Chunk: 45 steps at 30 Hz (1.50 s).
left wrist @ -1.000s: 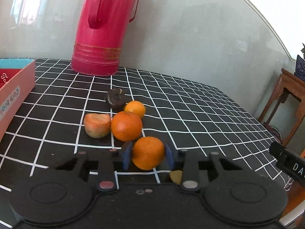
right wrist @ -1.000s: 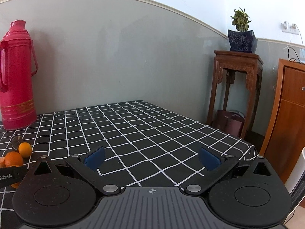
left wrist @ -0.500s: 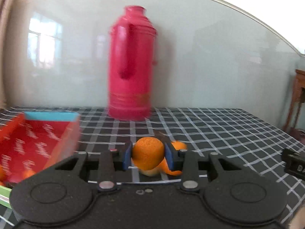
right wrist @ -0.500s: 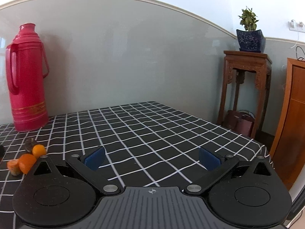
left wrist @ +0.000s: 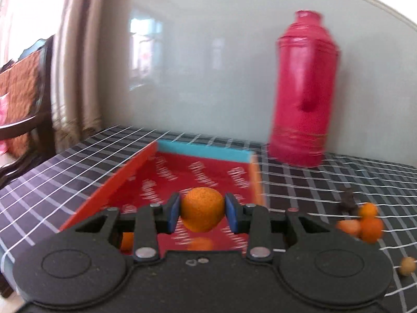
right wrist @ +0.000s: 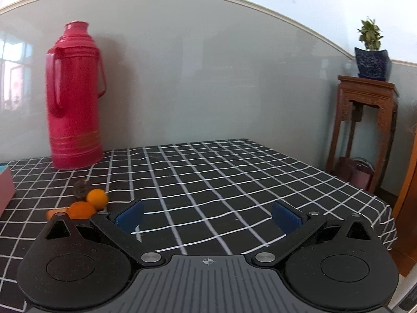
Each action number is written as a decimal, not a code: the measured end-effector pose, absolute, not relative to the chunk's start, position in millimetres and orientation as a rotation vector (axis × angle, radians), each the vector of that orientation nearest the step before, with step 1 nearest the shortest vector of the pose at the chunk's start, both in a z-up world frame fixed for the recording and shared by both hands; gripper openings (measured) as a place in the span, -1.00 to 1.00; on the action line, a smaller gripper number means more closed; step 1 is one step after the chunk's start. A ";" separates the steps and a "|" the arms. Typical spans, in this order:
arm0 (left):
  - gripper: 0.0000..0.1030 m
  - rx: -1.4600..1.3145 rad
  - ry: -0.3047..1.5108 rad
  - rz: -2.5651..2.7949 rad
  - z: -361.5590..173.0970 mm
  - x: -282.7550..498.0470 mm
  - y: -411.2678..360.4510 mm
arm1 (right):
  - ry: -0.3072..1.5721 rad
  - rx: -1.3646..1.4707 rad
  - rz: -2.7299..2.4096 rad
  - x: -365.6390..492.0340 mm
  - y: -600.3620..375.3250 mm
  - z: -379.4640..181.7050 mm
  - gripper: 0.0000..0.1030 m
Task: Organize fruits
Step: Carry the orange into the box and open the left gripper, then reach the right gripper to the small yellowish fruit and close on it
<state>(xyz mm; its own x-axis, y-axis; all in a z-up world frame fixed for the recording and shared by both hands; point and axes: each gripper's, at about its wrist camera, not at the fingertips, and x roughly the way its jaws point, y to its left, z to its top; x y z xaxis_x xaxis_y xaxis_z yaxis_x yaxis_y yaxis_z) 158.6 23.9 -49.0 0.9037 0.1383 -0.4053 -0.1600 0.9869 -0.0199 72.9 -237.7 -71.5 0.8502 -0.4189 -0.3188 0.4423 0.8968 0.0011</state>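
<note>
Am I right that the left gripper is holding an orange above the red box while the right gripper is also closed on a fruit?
Not quite. The left gripper does hold an orange above the red box, but the right gripper holds nothing: the right wrist view shows its jaws wide apart over the checked tablecloth, with no fruit between them.

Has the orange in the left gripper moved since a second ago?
Yes. The orange, clamped in the left gripper, was on the table beside the other fruit; now it hangs over the red box, left of the thermos.
</note>
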 end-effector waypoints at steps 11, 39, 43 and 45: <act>-0.20 -0.059 0.510 0.257 -58.3 162.3 58.3 | 0.352 0.067 -0.376 84.9 -217.0 -75.7 1.00; 0.65 -0.093 0.345 0.349 -33.0 118.3 120.0 | 0.534 0.202 -0.195 122.4 -198.8 -103.6 0.17; 0.67 -0.110 0.341 0.360 -31.0 115.6 127.1 | 0.528 0.161 -0.207 124.1 -194.6 -104.6 -0.33; 0.67 -0.115 0.343 0.365 -30.8 114.1 129.2 | 0.527 0.149 -0.207 124.6 -192.2 -104.7 -0.45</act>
